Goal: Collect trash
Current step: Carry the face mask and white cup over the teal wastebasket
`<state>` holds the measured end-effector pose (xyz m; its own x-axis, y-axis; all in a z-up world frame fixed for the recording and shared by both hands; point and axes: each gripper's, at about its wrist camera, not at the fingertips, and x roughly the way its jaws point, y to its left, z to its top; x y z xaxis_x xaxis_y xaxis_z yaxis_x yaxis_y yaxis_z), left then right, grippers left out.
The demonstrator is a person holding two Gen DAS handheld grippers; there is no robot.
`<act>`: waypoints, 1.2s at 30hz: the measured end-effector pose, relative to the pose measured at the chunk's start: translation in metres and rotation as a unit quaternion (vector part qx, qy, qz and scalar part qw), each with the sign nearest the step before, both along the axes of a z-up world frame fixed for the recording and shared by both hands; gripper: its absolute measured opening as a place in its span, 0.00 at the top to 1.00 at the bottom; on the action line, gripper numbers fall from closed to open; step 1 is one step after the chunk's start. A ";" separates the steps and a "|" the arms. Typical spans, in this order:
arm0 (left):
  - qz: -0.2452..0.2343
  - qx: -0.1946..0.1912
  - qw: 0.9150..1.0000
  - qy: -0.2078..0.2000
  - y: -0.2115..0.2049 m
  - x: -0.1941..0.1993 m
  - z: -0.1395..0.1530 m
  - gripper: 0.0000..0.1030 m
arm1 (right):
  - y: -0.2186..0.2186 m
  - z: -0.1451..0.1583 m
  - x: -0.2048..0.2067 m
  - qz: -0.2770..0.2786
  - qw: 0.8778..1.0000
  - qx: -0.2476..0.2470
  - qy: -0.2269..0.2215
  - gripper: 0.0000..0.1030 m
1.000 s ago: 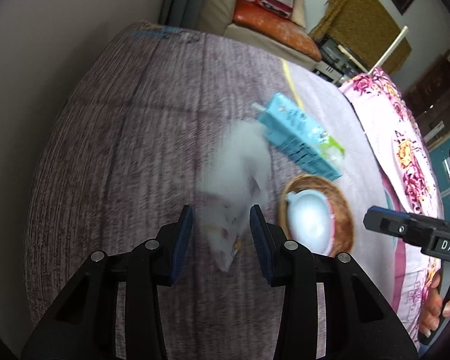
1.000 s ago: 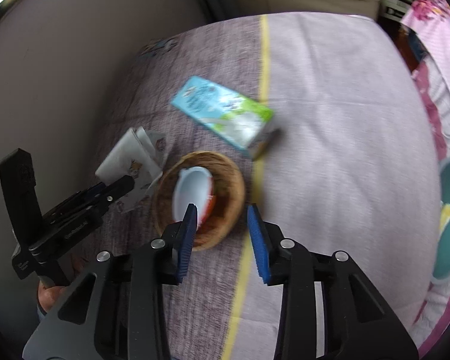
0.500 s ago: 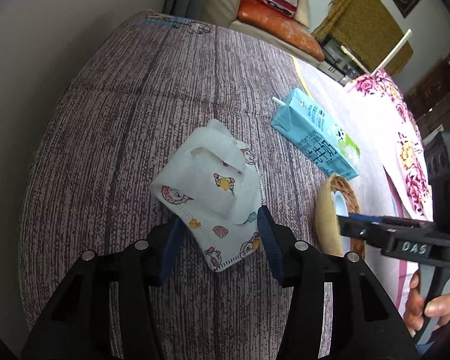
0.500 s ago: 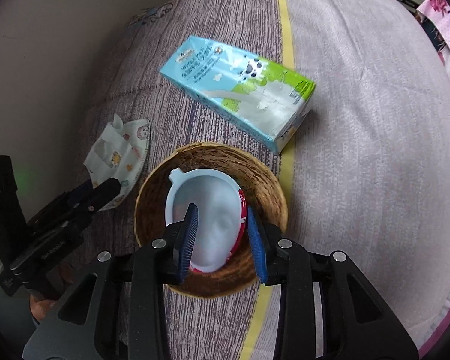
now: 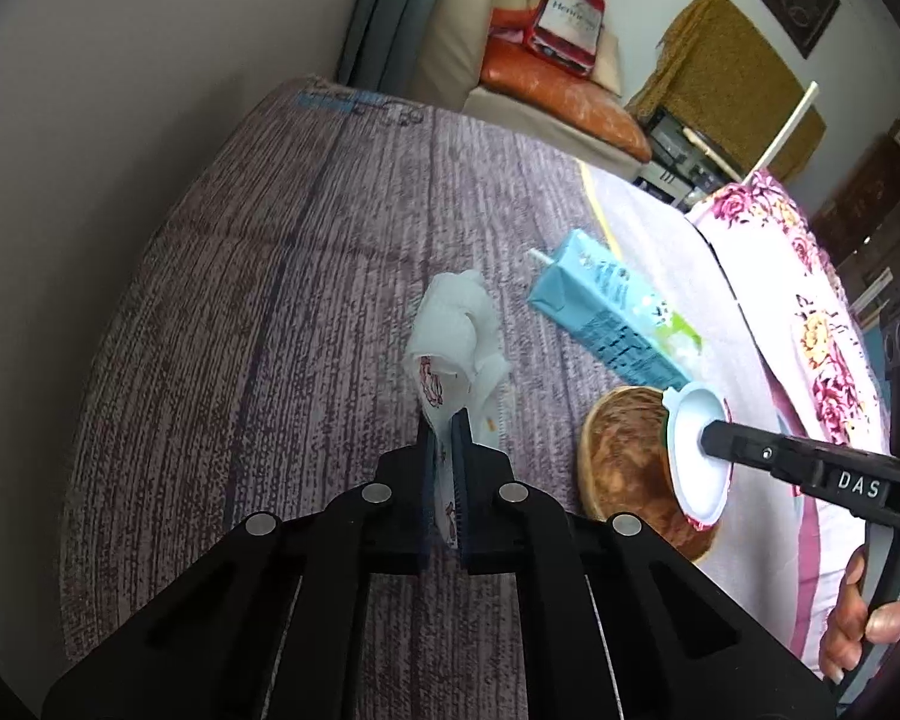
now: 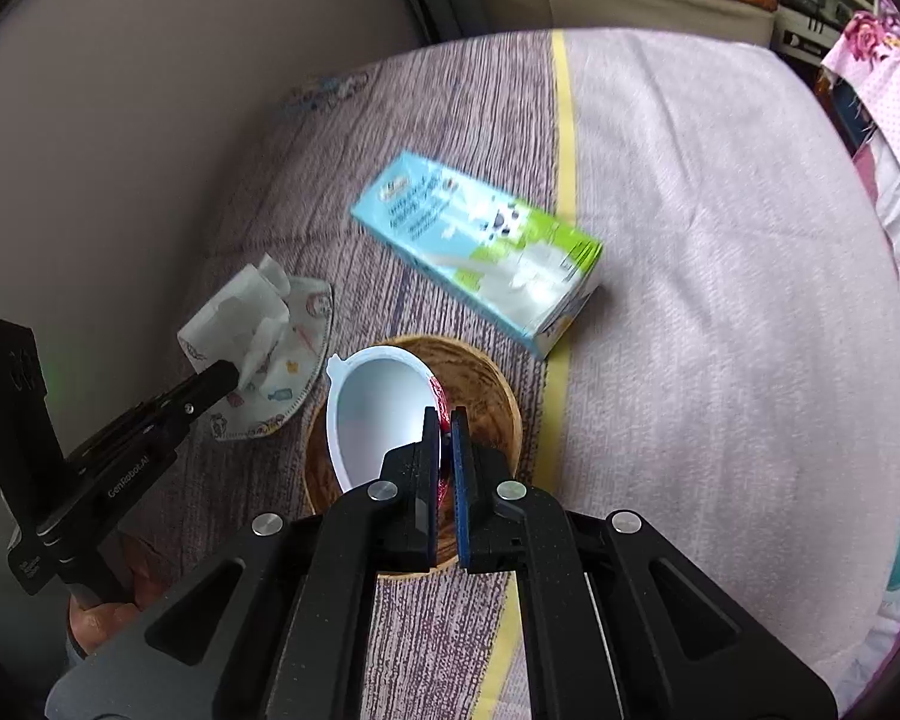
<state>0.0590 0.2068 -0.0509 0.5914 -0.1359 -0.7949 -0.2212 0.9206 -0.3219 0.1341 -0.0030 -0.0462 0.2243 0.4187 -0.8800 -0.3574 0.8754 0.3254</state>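
My left gripper [image 5: 444,429] is shut on a white face mask [image 5: 459,336] with cartoon prints; the mask bunches up between the pads and also shows in the right wrist view [image 6: 264,339]. My right gripper [image 6: 445,420] is shut on the rim of a white plastic cup [image 6: 375,402] with a red outside, tilted in a round wooden bowl [image 6: 486,384]. The cup [image 5: 696,462] and bowl [image 5: 624,468] show in the left wrist view too. A blue-and-green milk carton [image 6: 480,240] lies on its side behind the bowl.
All lie on a purple-grey striped bedspread [image 5: 270,330] with a yellow stripe [image 6: 564,180]. A wall runs along the left. A floral pink quilt [image 5: 810,312] lies at the right. A sofa with an orange cushion [image 5: 546,96] stands beyond the bed.
Both grippers have shut: the left one closed on the mask and crumpled it, the right one closed on the cup's rim and tilted the cup up in the bowl.
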 end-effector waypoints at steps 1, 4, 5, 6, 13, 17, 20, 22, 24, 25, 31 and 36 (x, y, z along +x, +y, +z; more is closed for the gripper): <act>-0.002 0.002 1.000 -0.002 -0.002 0.000 0.003 0.94 | -0.004 0.002 0.000 -0.003 1.000 0.004 -0.002 0.96; -0.003 0.015 1.000 -0.014 -0.007 -0.003 0.014 0.94 | -0.014 0.011 -0.001 -0.011 1.000 0.012 -0.006 0.96; -0.002 0.018 1.000 -0.017 -0.008 -0.001 0.017 0.94 | -0.018 0.011 -0.003 -0.013 1.000 0.013 -0.007 0.96; -0.002 0.020 1.000 -0.020 -0.009 -0.001 0.020 0.95 | -0.020 0.012 -0.003 -0.015 1.000 0.015 -0.008 0.96; -0.062 0.021 0.998 0.009 -0.038 0.012 0.012 0.95 | -0.046 0.019 -0.005 -0.023 0.999 0.030 -0.004 0.96; -0.063 0.022 0.997 0.038 -0.046 0.021 -0.009 0.93 | -0.054 0.019 -0.006 -0.026 0.999 0.033 0.000 0.96; -0.040 0.019 0.998 0.043 -0.039 0.024 -0.017 0.93 | -0.061 0.017 -0.005 -0.032 0.999 0.035 0.002 0.96; -0.034 0.019 0.998 0.046 -0.035 0.026 -0.018 0.88 | -0.065 0.013 -0.003 -0.035 0.999 0.037 0.005 0.96; -0.024 0.041 0.998 0.042 -0.033 0.025 -0.016 0.69 | -0.066 0.011 -0.001 -0.038 0.998 0.039 0.007 0.96; -0.017 0.055 0.998 0.039 -0.033 0.023 -0.015 0.51 | -0.068 0.010 0.000 -0.040 0.998 0.040 0.009 0.96; 0.020 0.054 0.997 0.046 -0.009 0.015 -0.025 0.45 | -0.068 0.005 0.004 -0.040 0.998 0.041 0.016 0.96; 0.014 0.051 0.998 0.044 -0.009 0.017 -0.026 0.45 | -0.066 0.001 0.007 -0.041 0.998 0.041 0.020 0.96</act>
